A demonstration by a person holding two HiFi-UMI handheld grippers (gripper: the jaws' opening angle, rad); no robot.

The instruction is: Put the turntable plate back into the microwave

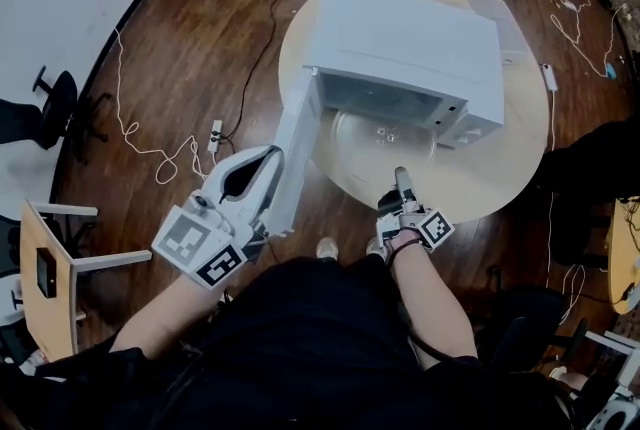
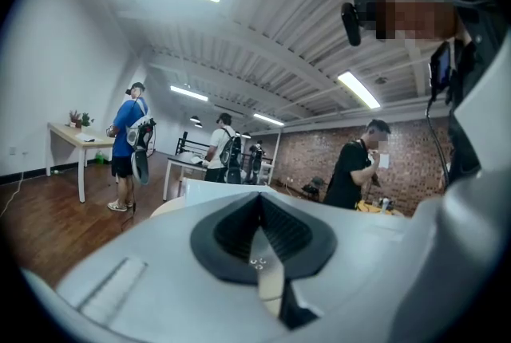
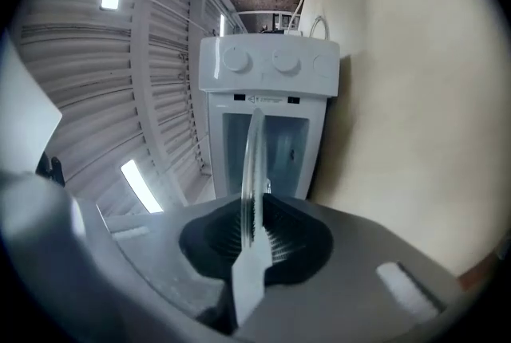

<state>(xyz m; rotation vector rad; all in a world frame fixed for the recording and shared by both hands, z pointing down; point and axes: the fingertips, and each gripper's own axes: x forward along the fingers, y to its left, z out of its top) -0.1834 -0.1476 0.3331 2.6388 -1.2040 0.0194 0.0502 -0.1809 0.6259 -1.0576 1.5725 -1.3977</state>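
Observation:
A white microwave (image 1: 410, 43) stands on a round beige table (image 1: 500, 168) with its door (image 1: 295, 153) swung open to the left. The clear glass turntable plate (image 1: 385, 140) hangs level just in front of the open cavity. My right gripper (image 1: 402, 183) is shut on its near rim. In the right gripper view the plate (image 3: 254, 166) shows edge-on between the pads of my right gripper (image 3: 254, 226), with the microwave (image 3: 267, 62) straight ahead. My left gripper (image 1: 262, 163) is beside the door's outer face. In its own view my left gripper (image 2: 259, 242) is shut with nothing between the pads.
White cables and a power strip (image 1: 215, 136) lie on the wooden floor left of the table. A small desk and chair (image 1: 55, 258) stand at the left. Several people (image 2: 128, 146) stand by desks across the room. A brick wall (image 2: 319, 158) is behind them.

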